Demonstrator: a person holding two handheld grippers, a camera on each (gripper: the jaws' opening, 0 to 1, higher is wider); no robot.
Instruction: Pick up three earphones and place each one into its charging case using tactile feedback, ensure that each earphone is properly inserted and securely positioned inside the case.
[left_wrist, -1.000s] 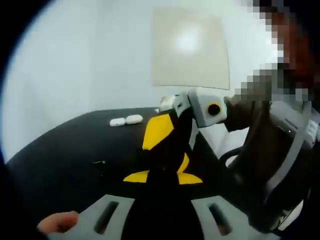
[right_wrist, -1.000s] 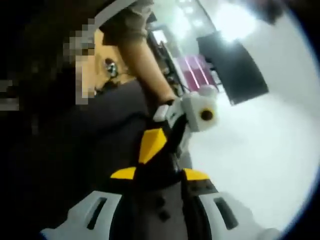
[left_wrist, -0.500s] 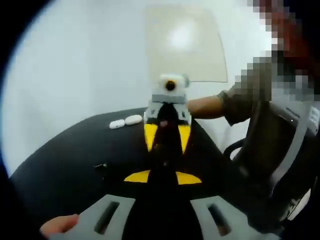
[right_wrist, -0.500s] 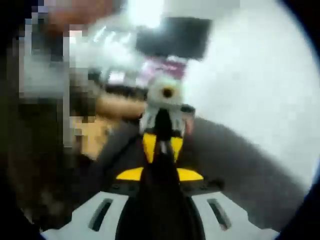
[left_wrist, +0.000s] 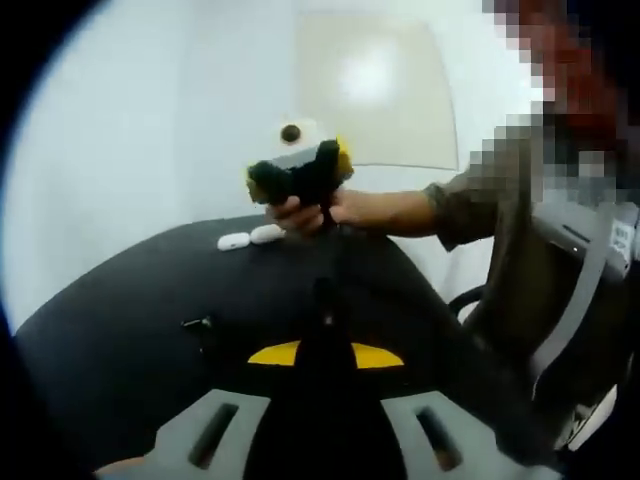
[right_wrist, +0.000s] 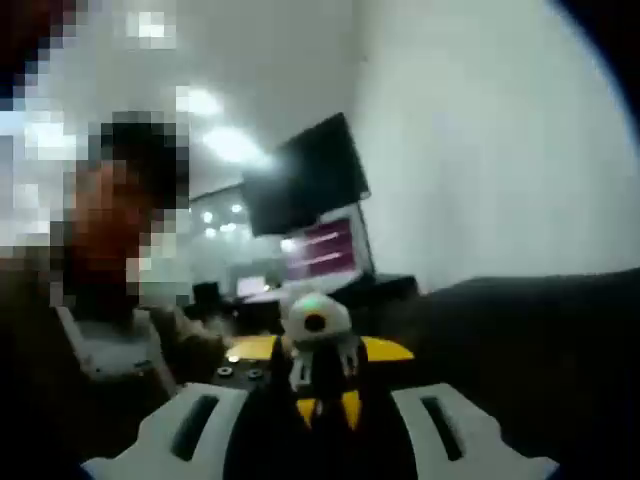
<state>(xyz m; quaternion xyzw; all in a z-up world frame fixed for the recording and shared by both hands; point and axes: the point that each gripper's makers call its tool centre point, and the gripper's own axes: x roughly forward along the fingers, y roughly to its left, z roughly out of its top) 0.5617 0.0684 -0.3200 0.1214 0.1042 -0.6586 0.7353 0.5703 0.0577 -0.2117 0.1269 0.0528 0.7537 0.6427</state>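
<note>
The black table (left_wrist: 120, 330) was seen in the left gripper view much as it had been half a second before, spreading from 6 toward 10 o'clock, under a pale wall with a beige panel (left_wrist: 375, 95) at 12 o'clock. The person's sleeve (left_wrist: 480, 195) reached in from 3 o'clock. The right gripper (left_wrist: 300, 175), which had been nose to nose with the left gripper's jaws half a second earlier, was now drawn back and raised toward 12 o'clock, gripped in a hand (left_wrist: 300, 212); whether its jaws were apart or together could not be told from there. The left gripper (left_wrist: 323, 310) was seen with its dark jaws brought together along the centre line, nothing being held between them.

In the right gripper view the scene had swung since the earlier frame: a dark wall screen (right_wrist: 305, 190) was now at 12 o'clock and the table at 3 to 5 o'clock. The left gripper was faced head-on near 6 o'clock, just beyond the right gripper's own jaws, whose spacing was hidden in the dark blur.

Two white charging cases (left_wrist: 252, 240) were lying side by side, just apart, on the table's far edge at about 11 o'clock. A small dark object (left_wrist: 198, 325), too blurred to be named, was lying on the table at 9 o'clock. No earphone could be made out.
</note>
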